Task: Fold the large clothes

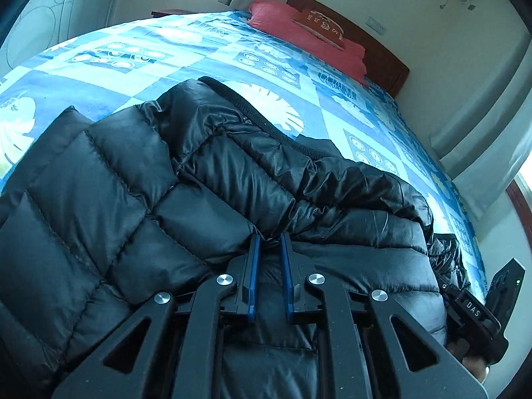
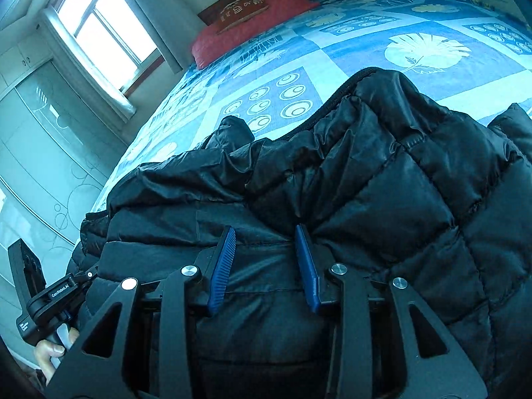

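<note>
A black quilted puffer jacket (image 1: 139, 179) lies bunched on the bed, its ribbed collar edge toward the far side; it also fills the right wrist view (image 2: 382, 183). My left gripper (image 1: 270, 236) has its blue pads close together, pinching a fold of the jacket's near edge. My right gripper (image 2: 266, 229) has its blue pads wider apart with a thick bulge of jacket fabric between them, gripping it. The right gripper's body shows at the right edge of the left wrist view (image 1: 478, 312); the left gripper's body shows in the right wrist view (image 2: 43, 296).
The bed carries a blue patterned cover (image 1: 139, 56) (image 2: 332, 53). A red pillow (image 1: 309, 30) (image 2: 246, 23) lies at the wooden headboard. A window (image 2: 99, 16) and glass wardrobe doors (image 2: 40, 139) stand beside the bed.
</note>
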The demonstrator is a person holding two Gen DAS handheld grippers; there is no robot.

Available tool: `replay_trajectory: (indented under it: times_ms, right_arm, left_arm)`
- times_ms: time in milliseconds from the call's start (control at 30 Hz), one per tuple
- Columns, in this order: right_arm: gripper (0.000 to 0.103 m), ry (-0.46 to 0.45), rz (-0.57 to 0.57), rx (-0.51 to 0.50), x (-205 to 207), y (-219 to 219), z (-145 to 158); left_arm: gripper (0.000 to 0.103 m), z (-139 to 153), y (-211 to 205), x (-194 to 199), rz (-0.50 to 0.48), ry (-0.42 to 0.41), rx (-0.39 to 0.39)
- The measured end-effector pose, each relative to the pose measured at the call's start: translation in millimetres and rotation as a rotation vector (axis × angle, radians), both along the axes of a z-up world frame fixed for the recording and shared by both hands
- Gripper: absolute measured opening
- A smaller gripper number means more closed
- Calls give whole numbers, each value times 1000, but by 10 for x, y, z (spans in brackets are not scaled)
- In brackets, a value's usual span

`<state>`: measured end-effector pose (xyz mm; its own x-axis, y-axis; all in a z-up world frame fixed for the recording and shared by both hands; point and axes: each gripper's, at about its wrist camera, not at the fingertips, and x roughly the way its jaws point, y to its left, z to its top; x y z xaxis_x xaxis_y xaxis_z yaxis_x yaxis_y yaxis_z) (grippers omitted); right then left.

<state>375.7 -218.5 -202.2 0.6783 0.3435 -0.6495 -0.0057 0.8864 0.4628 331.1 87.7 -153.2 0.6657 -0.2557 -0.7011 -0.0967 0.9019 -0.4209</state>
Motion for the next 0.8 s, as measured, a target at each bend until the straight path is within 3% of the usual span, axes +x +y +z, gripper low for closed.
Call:
replay_trajectory:
  times_ms: [100,267,433,600,800]
  right_arm:
    - [38,5,2,-1,7,7,56]
    - [48,2,-3,-11,-61,28,177]
    - [50,5,-39,15,-215,-4,268]
    - [50,-2,-46,21,-428,-13,372]
    - [50,0,-59,7,-810,-51,417]
  left_arm:
    - [14,57,-28,-6,-4,13,26]
    - [14,161,-67,-49,-19,26,61]
    - [14,249,-36,-152,-6,31,47]
    - [28,348,-21,-356,-7,12,38]
    - [31,434,97,-749,17,-9,4]
